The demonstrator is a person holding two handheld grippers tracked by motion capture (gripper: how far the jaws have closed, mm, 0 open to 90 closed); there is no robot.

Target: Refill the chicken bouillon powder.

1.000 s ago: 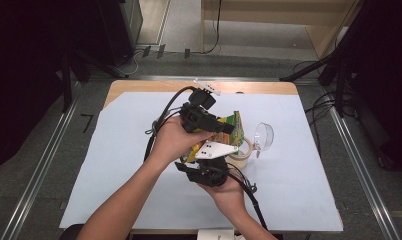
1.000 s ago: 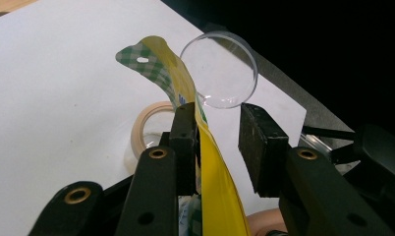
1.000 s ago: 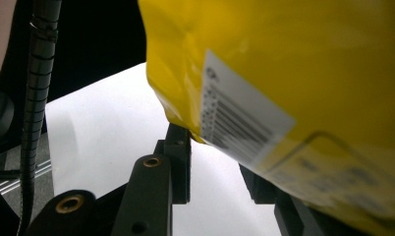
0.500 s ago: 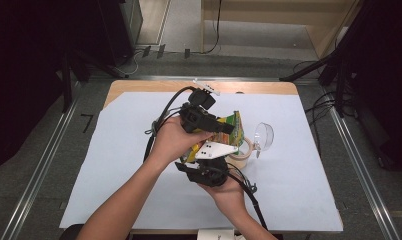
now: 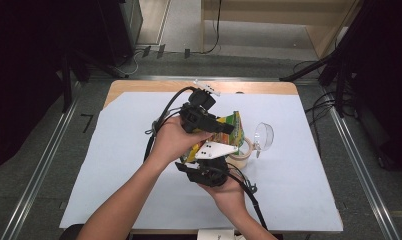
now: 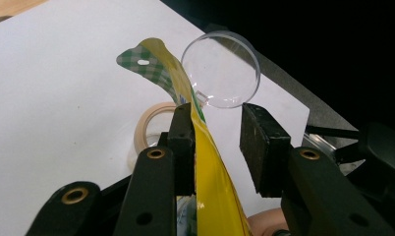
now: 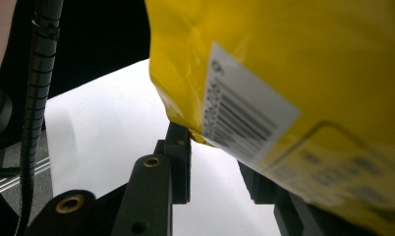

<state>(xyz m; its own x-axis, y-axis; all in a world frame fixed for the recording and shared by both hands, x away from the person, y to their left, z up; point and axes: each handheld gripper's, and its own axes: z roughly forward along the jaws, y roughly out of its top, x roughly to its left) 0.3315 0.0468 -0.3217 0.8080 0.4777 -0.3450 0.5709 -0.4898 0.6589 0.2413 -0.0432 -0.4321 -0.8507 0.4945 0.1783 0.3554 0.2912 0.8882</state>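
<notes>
A yellow snack bag (image 5: 230,131) with a green checked top hangs above the table between both grippers. The left gripper (image 5: 220,126) reaches in from the left; in the left gripper view the bag (image 6: 210,187) lies against one pad of that gripper (image 6: 217,142), and a clear gap separates it from the other pad, so this gripper is open. From below, the right gripper (image 5: 214,152) holds the bag's lower end. In the right gripper view the labelled bag (image 7: 284,59) sits on the gripper (image 7: 217,169), touching the left pad and hiding the right one.
A roll of beige tape (image 5: 242,153) lies on the white paper (image 5: 114,165) just right of the bag. A clear round lid (image 5: 264,136) stands beside it, also in the left gripper view as the lid (image 6: 220,69) and tape (image 6: 149,125). Dark stands flank the table.
</notes>
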